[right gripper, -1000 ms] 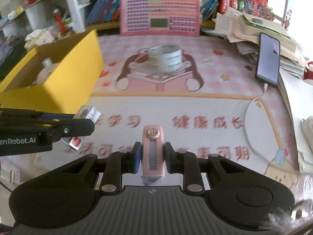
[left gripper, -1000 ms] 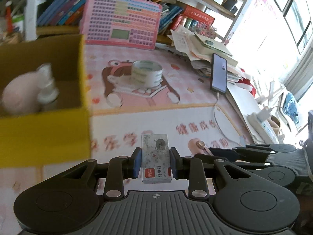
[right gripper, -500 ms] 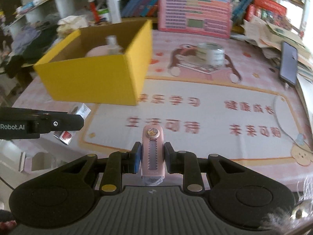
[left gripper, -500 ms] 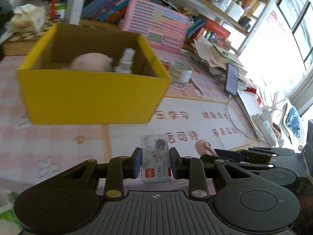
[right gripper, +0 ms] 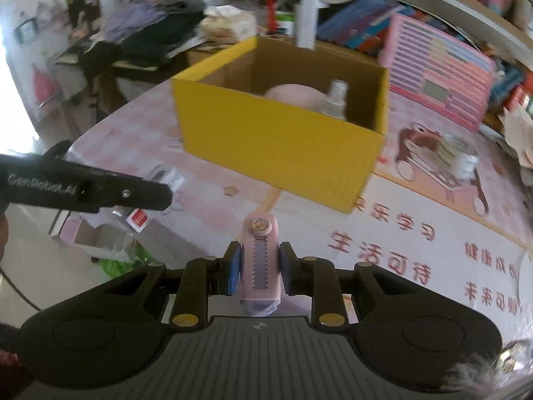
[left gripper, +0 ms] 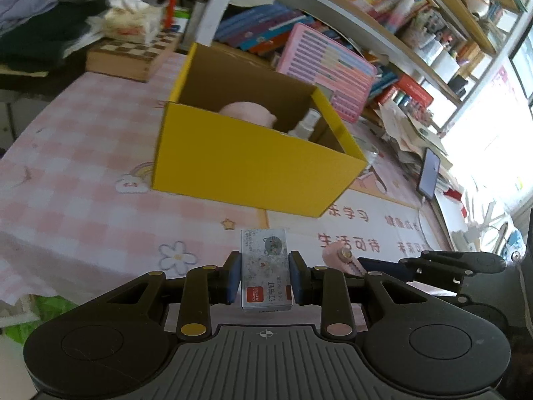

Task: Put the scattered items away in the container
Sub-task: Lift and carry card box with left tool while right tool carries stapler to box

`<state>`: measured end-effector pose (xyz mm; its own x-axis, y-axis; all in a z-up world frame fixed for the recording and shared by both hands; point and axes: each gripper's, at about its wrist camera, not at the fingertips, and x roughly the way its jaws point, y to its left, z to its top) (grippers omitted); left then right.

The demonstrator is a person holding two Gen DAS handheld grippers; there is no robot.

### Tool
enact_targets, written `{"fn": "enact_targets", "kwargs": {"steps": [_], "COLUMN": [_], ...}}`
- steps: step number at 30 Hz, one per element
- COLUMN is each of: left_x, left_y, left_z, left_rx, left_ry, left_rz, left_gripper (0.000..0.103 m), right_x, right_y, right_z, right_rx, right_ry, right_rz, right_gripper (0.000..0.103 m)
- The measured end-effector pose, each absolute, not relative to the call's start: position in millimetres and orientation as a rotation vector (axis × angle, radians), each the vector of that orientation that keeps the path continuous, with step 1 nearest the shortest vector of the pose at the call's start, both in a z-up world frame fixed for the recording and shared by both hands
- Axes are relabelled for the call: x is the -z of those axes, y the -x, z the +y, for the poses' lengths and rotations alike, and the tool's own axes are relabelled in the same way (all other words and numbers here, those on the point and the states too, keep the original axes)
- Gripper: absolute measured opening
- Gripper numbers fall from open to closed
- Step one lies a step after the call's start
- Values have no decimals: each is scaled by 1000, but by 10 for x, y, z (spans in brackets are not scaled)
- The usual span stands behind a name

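Observation:
The yellow cardboard box stands open on the pink table; it also shows in the right wrist view. Inside lie a pink round thing and a clear bottle. My left gripper is shut on a small staples box, held in the air in front of the yellow box. My right gripper is shut on a pink utility knife, to the right of the left one. A tape roll sits on the mat right of the box.
A pink calculator toy leans against books behind the box. A phone with a cable lies at the right by paper stacks. A chessboard box and clothes are at the far left. The table's edge drops off at the left.
Both grippers have pulled back and swung left with their loads; the yellow box now sits in the middle of both views, farther away, with its inside visible.

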<state>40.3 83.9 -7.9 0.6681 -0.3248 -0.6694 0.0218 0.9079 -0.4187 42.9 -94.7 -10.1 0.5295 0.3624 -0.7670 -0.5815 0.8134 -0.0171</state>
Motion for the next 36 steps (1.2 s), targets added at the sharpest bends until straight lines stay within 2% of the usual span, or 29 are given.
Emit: {"fn": "enact_targets", "kwargs": {"steps": [15, 36], "left_x": [104, -3], "left_y": [-331, -435], "left_z": [924, 1023], "left_rx": [232, 185], "left_ry": [377, 390], "left_rz": [823, 752], "left_gripper": [28, 28], "right_x": [142, 98], "right_y": [-400, -521], "right_z": [-801, -650], "right_rx": [-577, -665], "right_ry": [291, 328], "right_rz": [893, 869], "right_gripper": [23, 23]}}
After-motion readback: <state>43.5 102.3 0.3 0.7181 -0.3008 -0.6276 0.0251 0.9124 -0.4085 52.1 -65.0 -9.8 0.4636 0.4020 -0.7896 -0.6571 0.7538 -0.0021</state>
